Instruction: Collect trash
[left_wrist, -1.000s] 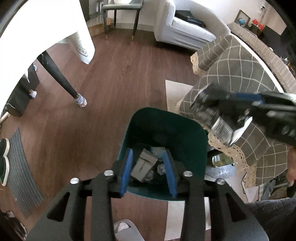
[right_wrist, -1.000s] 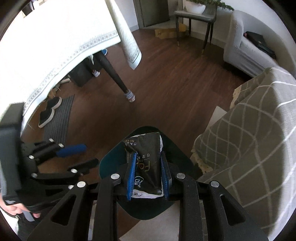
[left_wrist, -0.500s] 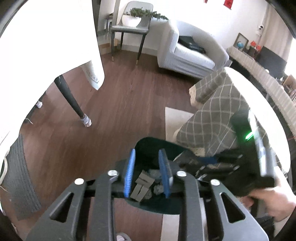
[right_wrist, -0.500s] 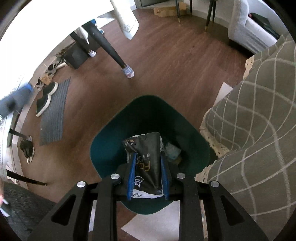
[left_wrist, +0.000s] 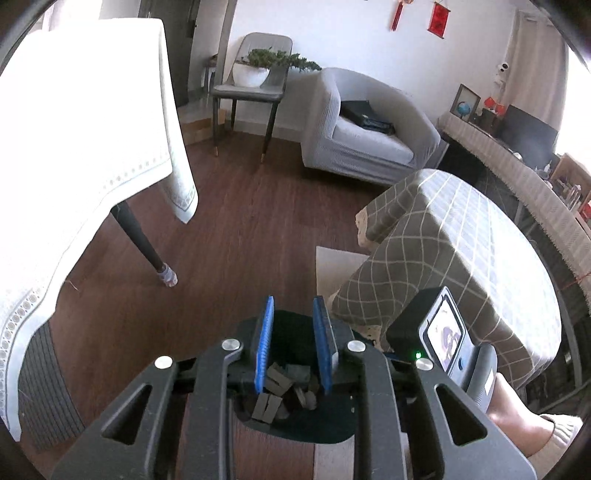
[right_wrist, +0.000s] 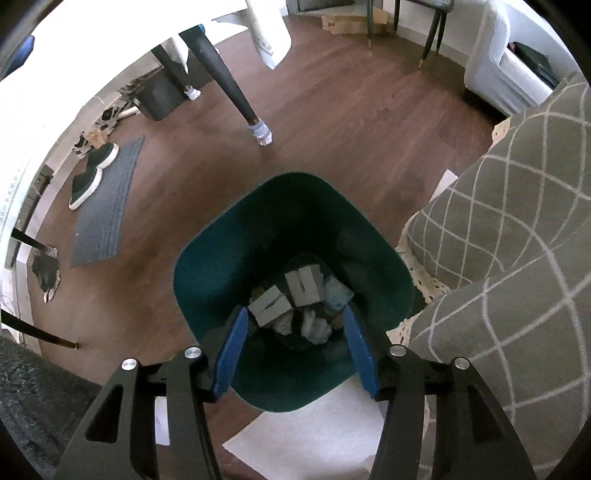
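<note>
1. The trash in view lies at the bottom of the dark green bin (right_wrist: 295, 258): grey cardboard pieces (right_wrist: 288, 295) on top, with crumpled paper wads (right_wrist: 314, 326) and a bluish scrap (right_wrist: 338, 295) beside them. No loose trash shows on the wooden floor (right_wrist: 332, 122) in either view.
2. Handling, as a judgement: all of it looks light. The cardboard seems stiff enough to pinch across an edge; the wads are soft and would crush, so they want a grip round the middle.
3. The right gripper (right_wrist: 295, 350) hangs over the bin's near rim, jaws spread wide and holding nothing; the trash sits below and between its blue pads (right_wrist: 231, 354), not touching them.
4. The left gripper (left_wrist: 293, 343) is also unclamped and empty, its pads apart, with the bin (left_wrist: 295, 424) under it. The cardboard (left_wrist: 275, 387) shows low between the fingers.
5. The bin stands on the floor against the corner of the checked tablecloth (right_wrist: 517, 229), partly over a white mat (right_wrist: 306, 443).
</note>
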